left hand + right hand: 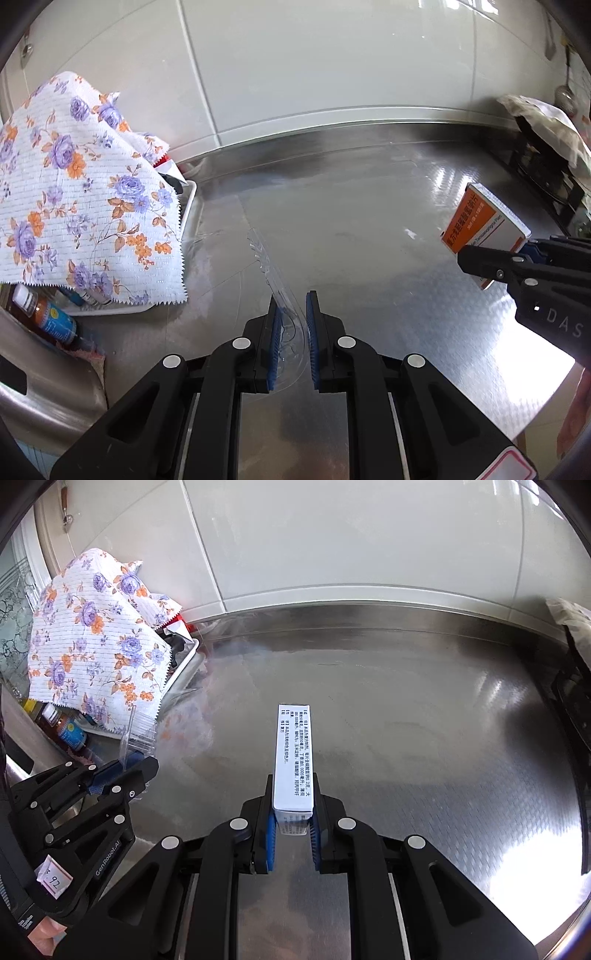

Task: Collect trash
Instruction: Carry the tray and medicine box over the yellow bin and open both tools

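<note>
Gripping a medicine box (293, 760), the right tongs (292, 821) sit clamped; left tongs (293, 332) pinch clear plastic packaging (275, 280).

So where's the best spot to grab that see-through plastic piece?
By its thin flat edge, coming from the near end, as the left gripper does now. The clear plastic piece is long and narrow, so the pads probably pinch best across its thin sides.

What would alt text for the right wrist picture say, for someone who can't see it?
The right tool grips a small white printed box above a shiny metal counter. At the left edge, the left tool holds a piece of clear plastic. Behind it, a flowered cloth drapes over a white tray.
</note>
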{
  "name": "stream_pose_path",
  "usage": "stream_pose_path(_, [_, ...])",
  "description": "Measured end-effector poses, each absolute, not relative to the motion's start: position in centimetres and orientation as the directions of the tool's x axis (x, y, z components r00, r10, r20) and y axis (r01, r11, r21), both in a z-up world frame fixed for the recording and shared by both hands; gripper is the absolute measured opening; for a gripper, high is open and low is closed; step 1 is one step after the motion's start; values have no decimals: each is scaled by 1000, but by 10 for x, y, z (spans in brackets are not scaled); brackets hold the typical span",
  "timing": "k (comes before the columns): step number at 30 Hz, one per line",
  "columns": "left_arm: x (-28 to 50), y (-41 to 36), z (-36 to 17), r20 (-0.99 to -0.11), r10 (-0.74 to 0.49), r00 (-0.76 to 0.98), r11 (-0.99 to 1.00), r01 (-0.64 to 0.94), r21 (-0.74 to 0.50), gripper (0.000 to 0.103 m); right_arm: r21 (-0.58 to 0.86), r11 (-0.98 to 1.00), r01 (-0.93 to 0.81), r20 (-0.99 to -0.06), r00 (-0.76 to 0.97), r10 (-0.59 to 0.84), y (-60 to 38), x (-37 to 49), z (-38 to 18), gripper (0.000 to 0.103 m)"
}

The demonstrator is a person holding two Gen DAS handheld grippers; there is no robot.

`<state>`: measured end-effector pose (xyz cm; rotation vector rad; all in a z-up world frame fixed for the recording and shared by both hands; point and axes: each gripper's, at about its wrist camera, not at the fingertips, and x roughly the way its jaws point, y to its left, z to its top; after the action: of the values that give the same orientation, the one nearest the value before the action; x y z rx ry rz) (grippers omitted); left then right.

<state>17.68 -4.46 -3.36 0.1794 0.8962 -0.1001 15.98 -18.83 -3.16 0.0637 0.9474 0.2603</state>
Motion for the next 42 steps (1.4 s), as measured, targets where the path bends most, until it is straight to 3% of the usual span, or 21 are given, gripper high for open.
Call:
stream_pose_path(19, [39, -93, -11, -776, 66, 627, 975, 125, 184, 14, 212, 932, -294, -761, 549, 346, -240, 18, -16, 16])
stream_pose_path(28, [-40, -118, -41, -830, 25, 557, 961, 216, 173, 14, 229, 901, -369, -784, 478, 396, -250, -63, -33, 16])
stream_pose_path(36, [-74, -114, -95, -887, -131, 443, 939, 341, 32, 14, 242, 876, -417, -835, 371, 407, -252, -106, -86, 16])
stream_pose_path(42, [-82, -104, -173, -919, -256, 299, 896, 430, -110, 14, 288, 848, -445, -889, 205, 410, -248, -119, -174, 16])
